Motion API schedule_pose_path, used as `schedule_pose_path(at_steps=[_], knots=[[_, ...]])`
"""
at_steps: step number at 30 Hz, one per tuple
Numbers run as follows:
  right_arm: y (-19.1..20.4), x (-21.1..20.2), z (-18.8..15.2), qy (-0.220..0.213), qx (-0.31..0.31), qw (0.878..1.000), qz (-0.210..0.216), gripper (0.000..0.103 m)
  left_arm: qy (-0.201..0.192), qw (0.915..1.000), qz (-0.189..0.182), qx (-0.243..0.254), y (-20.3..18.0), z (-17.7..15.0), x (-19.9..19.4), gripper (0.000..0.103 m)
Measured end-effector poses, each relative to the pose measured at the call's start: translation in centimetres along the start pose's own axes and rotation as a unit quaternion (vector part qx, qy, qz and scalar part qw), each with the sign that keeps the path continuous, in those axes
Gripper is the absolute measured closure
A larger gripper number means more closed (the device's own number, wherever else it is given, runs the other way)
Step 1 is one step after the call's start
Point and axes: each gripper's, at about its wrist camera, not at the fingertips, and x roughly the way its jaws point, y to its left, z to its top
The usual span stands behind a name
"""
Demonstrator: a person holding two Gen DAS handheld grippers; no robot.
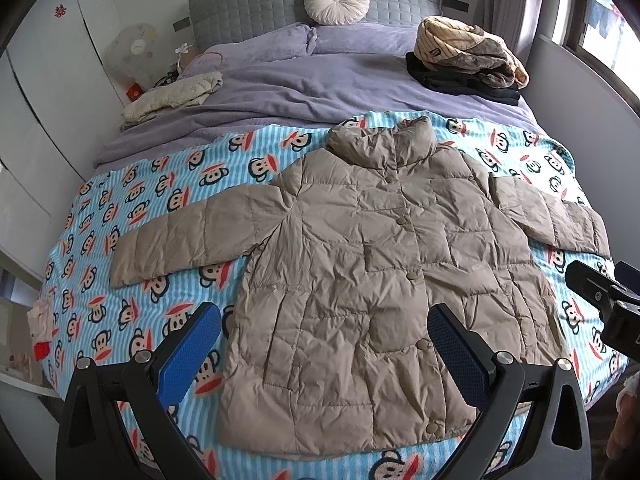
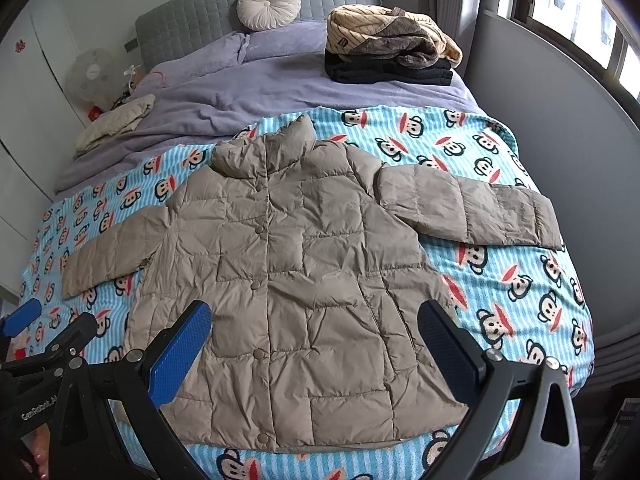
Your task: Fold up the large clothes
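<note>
A beige quilted puffer jacket [image 1: 360, 264] lies flat, front up and buttoned, on the monkey-print blue blanket [image 1: 132, 208], with both sleeves spread out. It also shows in the right wrist view [image 2: 288, 264]. My left gripper [image 1: 324, 320] is open and empty, hovering above the jacket's lower hem. My right gripper [image 2: 314, 320] is open and empty too, above the hem. The right gripper's body shows at the left wrist view's right edge [image 1: 608, 300]. The left gripper shows at the right wrist view's lower left [image 2: 44, 344].
A stack of folded clothes [image 1: 464, 60] sits at the far right of the purple duvet [image 1: 280, 84]. A cream garment [image 1: 172, 94] lies far left. A round cushion [image 1: 336, 0] leans on the grey headboard. A wall and window run along the right [image 2: 560, 100].
</note>
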Motion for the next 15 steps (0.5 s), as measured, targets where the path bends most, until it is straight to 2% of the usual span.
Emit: schedule_pose_path(at_steps=[15], knots=[[-0.03,0.04,0.01,0.001,0.001,1.000,0.000,0.000,-0.011,0.9999,-0.009,-0.007,0.07,-0.14,0.02,0.000]])
